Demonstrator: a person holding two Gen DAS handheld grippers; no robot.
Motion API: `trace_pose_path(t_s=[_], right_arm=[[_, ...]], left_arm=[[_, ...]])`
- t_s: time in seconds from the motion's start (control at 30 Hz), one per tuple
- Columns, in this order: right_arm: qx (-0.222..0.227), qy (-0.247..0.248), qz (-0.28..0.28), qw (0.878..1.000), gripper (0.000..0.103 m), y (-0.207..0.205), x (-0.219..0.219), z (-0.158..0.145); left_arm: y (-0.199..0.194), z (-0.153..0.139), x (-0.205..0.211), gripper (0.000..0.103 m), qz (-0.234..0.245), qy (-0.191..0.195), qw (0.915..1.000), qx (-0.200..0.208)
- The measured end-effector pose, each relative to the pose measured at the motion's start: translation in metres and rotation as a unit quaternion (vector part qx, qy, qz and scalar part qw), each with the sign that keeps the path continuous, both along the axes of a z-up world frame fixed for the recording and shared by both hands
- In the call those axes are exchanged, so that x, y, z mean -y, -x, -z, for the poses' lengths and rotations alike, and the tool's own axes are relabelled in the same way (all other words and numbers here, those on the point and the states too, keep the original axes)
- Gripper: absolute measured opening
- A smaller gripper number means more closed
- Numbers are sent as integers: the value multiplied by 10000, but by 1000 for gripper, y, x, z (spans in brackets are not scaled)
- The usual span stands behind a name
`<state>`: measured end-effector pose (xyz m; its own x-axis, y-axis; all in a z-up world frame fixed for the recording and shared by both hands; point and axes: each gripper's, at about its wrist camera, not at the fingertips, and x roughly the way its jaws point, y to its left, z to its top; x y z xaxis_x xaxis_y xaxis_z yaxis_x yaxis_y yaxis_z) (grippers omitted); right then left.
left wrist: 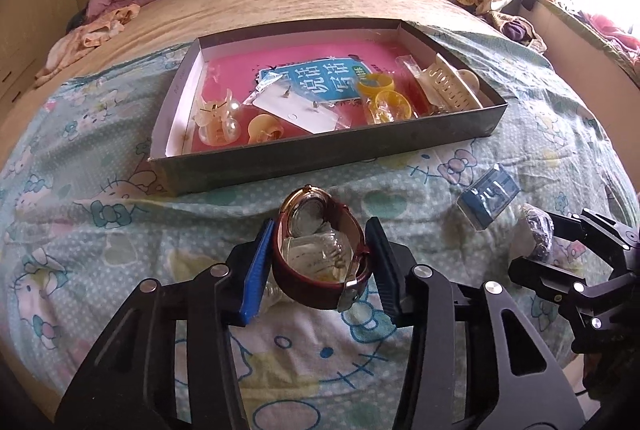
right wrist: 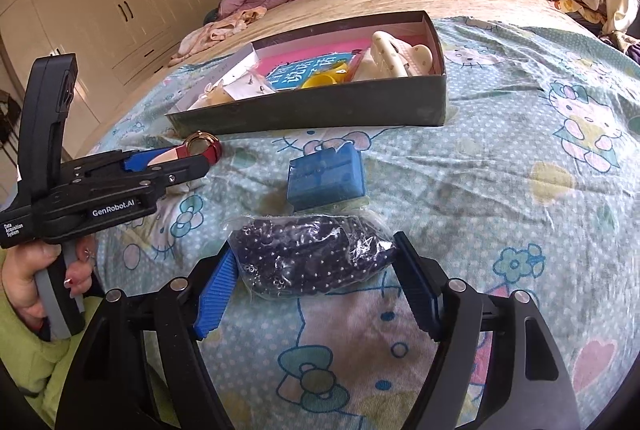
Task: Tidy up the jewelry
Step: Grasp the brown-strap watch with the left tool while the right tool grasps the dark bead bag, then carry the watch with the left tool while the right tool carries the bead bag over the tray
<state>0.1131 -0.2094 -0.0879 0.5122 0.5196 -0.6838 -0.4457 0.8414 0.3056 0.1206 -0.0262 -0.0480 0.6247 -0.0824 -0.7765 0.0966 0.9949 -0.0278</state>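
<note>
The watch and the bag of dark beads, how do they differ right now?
The watch is a stiff red-strapped loop with a gold case; the bag of dark beads is a soft clear pouch. The watch sits in the left claw, the bag in the right claw. Both lie on the bedsheet.

A: Which markings are legible?

B: Left gripper body, left of frame: "GenRobot.AI"; "Data Acquisition System". Blue card in the box: Chinese characters "说话写话".

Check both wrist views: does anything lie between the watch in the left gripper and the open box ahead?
Nothing visible does. The watch sits between the left gripper's pads, and only bare bedsheet separates it from the box. The small blue box lies off to the right, outside that path.
</note>
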Motion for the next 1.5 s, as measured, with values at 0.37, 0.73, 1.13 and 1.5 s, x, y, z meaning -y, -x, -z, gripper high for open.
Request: trace_pose_path(t_s=[0.37,0.73,1.13,1.5], right_arm=[[240,-47,-75,9997,73,4,-1,-25],[557,-82,-213,9982,73,0,-10,-50],[803,-134,-306,9962,73,-13,-22,-71],[1005,-108,-351,9943,73,-39,-36,-82]], left_arm=[[15,-27,-12,34,-64,353,9988,318],[21,-52,-30,34,-206,563,9962,626],[16,-62,-41,34,-321,659,9943,779],[-4,-66,-51,34,-454,734,9928,833]])
